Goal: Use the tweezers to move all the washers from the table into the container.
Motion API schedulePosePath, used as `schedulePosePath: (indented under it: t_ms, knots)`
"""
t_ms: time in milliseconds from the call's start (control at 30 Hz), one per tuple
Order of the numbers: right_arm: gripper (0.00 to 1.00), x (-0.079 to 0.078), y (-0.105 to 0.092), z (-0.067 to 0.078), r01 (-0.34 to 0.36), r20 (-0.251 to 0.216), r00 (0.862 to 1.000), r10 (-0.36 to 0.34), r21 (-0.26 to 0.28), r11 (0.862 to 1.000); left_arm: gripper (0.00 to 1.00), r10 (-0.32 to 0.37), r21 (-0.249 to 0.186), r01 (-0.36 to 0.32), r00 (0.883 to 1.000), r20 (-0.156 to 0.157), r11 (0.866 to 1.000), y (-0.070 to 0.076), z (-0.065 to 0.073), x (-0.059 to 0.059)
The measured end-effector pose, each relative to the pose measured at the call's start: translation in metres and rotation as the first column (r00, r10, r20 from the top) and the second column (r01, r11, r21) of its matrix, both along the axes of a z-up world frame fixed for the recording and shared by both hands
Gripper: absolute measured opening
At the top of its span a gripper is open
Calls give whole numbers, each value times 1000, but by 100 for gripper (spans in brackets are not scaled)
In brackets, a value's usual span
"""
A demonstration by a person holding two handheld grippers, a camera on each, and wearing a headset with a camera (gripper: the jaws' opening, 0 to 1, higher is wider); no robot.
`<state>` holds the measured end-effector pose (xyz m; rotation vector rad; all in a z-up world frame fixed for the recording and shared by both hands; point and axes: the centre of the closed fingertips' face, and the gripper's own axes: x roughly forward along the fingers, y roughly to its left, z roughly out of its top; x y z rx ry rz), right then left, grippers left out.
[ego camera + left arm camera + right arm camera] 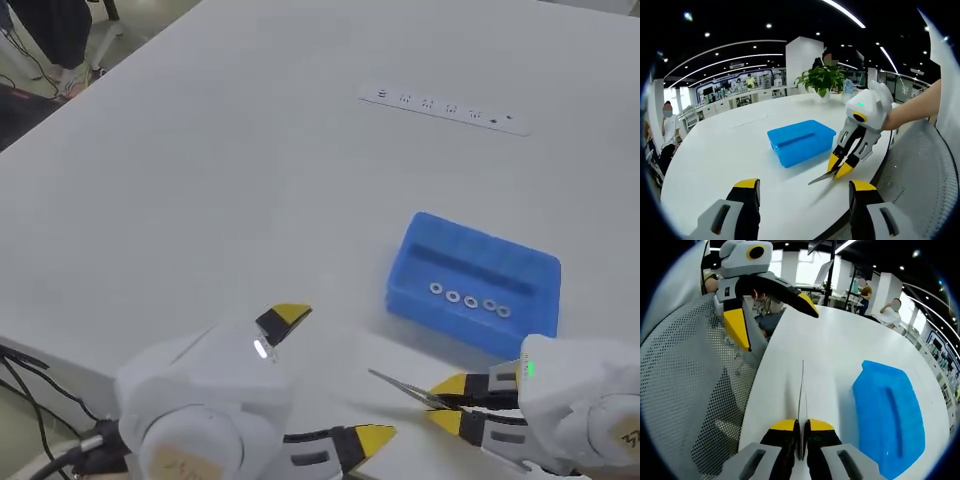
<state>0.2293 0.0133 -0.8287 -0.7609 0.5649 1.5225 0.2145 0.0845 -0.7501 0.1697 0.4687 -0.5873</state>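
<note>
A blue container (475, 262) sits on the white table (200, 180) with several small washers (470, 300) in a row inside it. Just in front of it, my right gripper (447, 402) is shut on thin metal tweezers (400, 385) whose tips point left over bare table. The right gripper view looks along the tweezers (802, 385) from my right gripper (801, 426), with the container (890, 415) to the right. My left gripper (332, 378) stands open at the near edge, its jaws wide apart and holding nothing. The left gripper view shows the left gripper (805, 186), the tweezers (820, 177) and the container (801, 140).
A white power strip (445, 108) lies on the far side of the table. A grey mesh chair (695, 390) stands at the near table edge. A potted plant (822, 80) and people are in the room behind.
</note>
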Motion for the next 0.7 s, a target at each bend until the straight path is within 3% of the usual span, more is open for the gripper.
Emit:
schedulePosePath:
  t_ms: [700]
  knots:
    - [8,0,-1,4,30,-69,997,-28,28,999,75,5,-6,-5,1000,-8,1000,0,0,1]
